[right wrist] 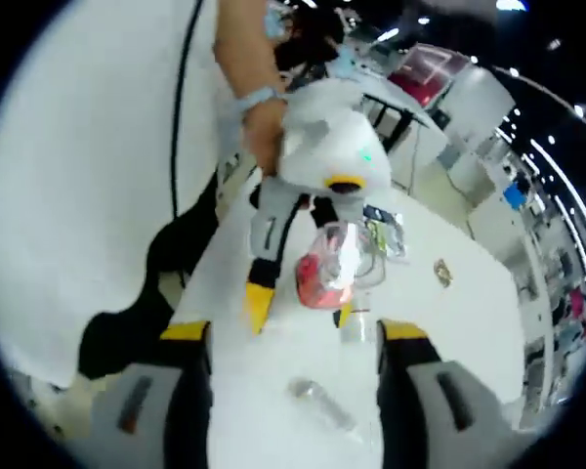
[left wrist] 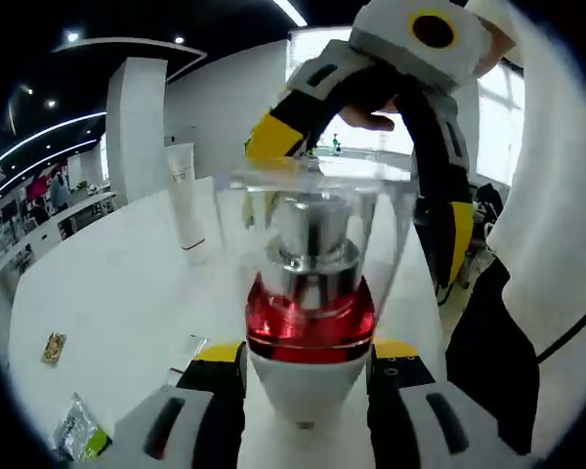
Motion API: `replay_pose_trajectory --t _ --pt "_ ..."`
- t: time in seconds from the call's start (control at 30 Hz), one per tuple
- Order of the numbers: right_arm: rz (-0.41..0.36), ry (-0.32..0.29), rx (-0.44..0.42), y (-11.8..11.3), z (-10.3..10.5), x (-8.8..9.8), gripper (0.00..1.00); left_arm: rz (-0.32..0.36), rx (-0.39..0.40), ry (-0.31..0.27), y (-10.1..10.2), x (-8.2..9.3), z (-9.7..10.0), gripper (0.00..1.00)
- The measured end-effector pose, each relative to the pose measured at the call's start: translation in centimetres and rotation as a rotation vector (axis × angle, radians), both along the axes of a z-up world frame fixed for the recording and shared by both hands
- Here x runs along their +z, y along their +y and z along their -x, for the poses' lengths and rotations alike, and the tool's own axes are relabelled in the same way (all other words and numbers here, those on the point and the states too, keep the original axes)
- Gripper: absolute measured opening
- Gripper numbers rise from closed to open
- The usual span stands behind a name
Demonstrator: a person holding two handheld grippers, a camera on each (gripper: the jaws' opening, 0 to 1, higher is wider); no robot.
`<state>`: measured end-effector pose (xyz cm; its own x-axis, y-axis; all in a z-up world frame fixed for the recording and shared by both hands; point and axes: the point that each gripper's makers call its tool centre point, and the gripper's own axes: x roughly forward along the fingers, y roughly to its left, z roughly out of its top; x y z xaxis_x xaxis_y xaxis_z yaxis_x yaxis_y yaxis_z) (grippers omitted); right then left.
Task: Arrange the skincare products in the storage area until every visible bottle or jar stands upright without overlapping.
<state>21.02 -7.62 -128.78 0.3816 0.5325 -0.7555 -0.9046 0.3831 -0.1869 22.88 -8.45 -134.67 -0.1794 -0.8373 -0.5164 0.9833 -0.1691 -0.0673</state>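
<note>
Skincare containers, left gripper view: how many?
2. The red bottle with a clear cap sits between the left gripper jaws; a white tube stands upright on the table behind. Others may be hidden.

A white counter (left wrist: pixel 107 293) carries everything here. A tall white tube (left wrist: pixel 184 200) stands upright on it toward the far side. Near the close edge lie a small brownish packet (left wrist: pixel 54 348) and a green-and-silver sachet (left wrist: pixel 78 430), well apart from the tube. In the right gripper view, a small clear bottle (right wrist: pixel 320 403) lies on its side on the counter.
</note>
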Motion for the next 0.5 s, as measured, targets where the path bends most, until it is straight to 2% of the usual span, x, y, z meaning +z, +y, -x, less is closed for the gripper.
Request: replay_pose_trajectory --t 0.03,0.1,0.17,0.23,0.3,0.33,0.5 --pt "-0.038 -0.001 -0.036 0.1 -0.4 0.0 0.66 -0.002 0.016 0.004 0.6 0.1 -0.1 0.50" --pt "-0.127 0.041 -0.108 0.4 -0.8 -0.1 0.67 -0.004 0.055 0.009 1.9 0.4 -0.5 0.50" --pt "-0.237 0.061 -0.215 0.5 -1.9 -0.2 0.67 -0.006 0.150 0.022 4.2 0.9 -1.3 0.50" --pt "-0.315 0.080 -0.276 0.8 -2.5 -0.5 0.67 -0.003 0.235 0.043 6.1 1.5 -2.0 0.50" --pt "-0.342 0.088 -0.305 0.9 -2.8 -0.8 0.67 0.003 0.280 0.058 7.2 1.8 -2.2 0.50" --pt "-0.365 0.096 -0.329 1.1 -2.9 -1.4 0.67 0.015 0.343 0.073 8.5 2.2 -2.6 0.50" --pt "-0.448 0.129 -0.418 1.6 -3.4 -2.8 0.65 0.031 0.497 0.100 11.3 3.0 -3.3 0.50"
